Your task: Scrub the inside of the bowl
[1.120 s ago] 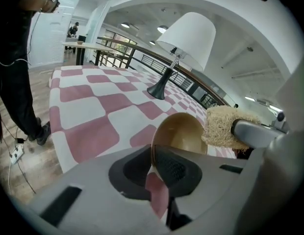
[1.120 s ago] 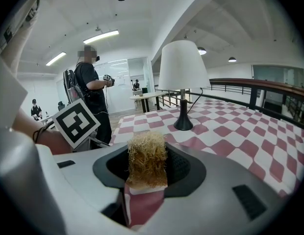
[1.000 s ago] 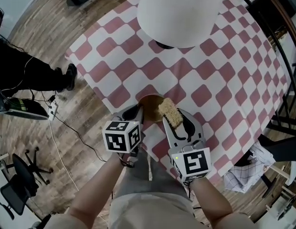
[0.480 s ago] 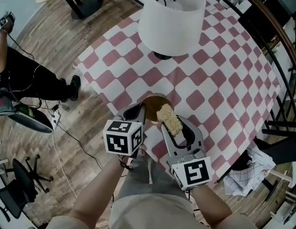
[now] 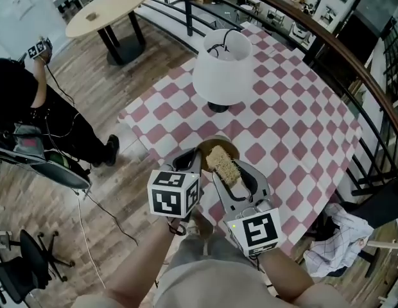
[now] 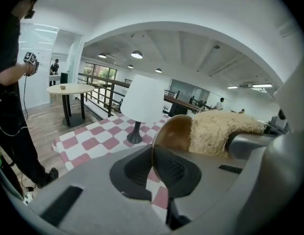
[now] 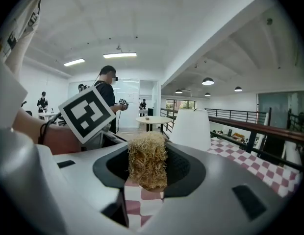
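A brown bowl (image 5: 217, 148) hangs tipped on its side above the near edge of the checkered table (image 5: 295, 108). My left gripper (image 5: 194, 162) is shut on the bowl's rim; its jaws have just been closing with the thin rim (image 6: 153, 153) between the pads. A straw-coloured loofah scrubber (image 5: 226, 165) sits in my right gripper (image 5: 230, 170), which is shut on it. The scrubber's far end lies against the bowl's (image 6: 174, 130) inside. In the right gripper view the scrubber (image 7: 147, 160) stands up between the dark pads of my right gripper (image 7: 148, 174).
A white table lamp (image 5: 223, 69) stands mid-table beyond the bowl. A black railing (image 5: 353, 63) runs along the table's far side. A person in black (image 5: 32, 101) stands at left, near a round wooden table (image 5: 109, 11). A cloth heap (image 5: 337, 239) lies on the floor at right.
Both grippers have risen together, carrying the bowl and the scrubber well above the table. The table and lamp now look smaller and further off, and more of the room shows.
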{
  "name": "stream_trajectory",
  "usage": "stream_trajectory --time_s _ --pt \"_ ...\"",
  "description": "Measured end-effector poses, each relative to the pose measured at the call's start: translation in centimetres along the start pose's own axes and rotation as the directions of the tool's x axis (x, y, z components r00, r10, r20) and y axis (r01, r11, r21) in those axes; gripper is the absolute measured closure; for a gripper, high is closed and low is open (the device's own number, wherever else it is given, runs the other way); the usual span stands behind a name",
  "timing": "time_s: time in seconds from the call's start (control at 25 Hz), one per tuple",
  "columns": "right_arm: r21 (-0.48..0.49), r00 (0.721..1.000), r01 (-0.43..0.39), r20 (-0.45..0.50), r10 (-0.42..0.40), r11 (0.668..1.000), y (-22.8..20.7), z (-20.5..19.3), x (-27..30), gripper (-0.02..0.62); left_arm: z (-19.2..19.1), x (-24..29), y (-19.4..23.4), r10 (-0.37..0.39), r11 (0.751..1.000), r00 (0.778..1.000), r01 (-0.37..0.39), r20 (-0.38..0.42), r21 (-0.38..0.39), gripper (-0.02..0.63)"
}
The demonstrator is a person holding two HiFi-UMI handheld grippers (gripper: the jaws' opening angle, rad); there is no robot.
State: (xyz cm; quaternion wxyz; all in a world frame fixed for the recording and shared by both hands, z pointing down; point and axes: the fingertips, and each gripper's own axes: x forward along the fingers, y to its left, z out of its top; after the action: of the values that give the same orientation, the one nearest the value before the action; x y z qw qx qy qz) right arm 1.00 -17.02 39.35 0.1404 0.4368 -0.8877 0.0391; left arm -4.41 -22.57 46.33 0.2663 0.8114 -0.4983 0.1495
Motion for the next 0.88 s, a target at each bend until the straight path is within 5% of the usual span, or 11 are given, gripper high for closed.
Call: stream_trajectory --time_s 0.28,0.6,0.88 --pt "-0.1 0.997 -0.017 -0.074 0.01 0.995 2.2 1.5 -1.7 0.434 0.9 -4.6 -3.5 -0.052 0.998 0.998 0.052 0.034 0.024 0.581" --pt "-0.229 0.991 -0.002 -0.131 -0.029 0.973 3.3 0.5 -1.0 0.434 -1.0 -5.8 -3.2 -0.041 0.997 0.999 0.042 -0.019 0.064 0.583" --pt "-0.234 0.983 0.038 -0.166 -0.078 0.972 2.5 -1.3 -0.2 0.434 -1.7 -5.7 -2.3 -0.033 0.995 0.999 0.037 -0.043 0.09 0.584"
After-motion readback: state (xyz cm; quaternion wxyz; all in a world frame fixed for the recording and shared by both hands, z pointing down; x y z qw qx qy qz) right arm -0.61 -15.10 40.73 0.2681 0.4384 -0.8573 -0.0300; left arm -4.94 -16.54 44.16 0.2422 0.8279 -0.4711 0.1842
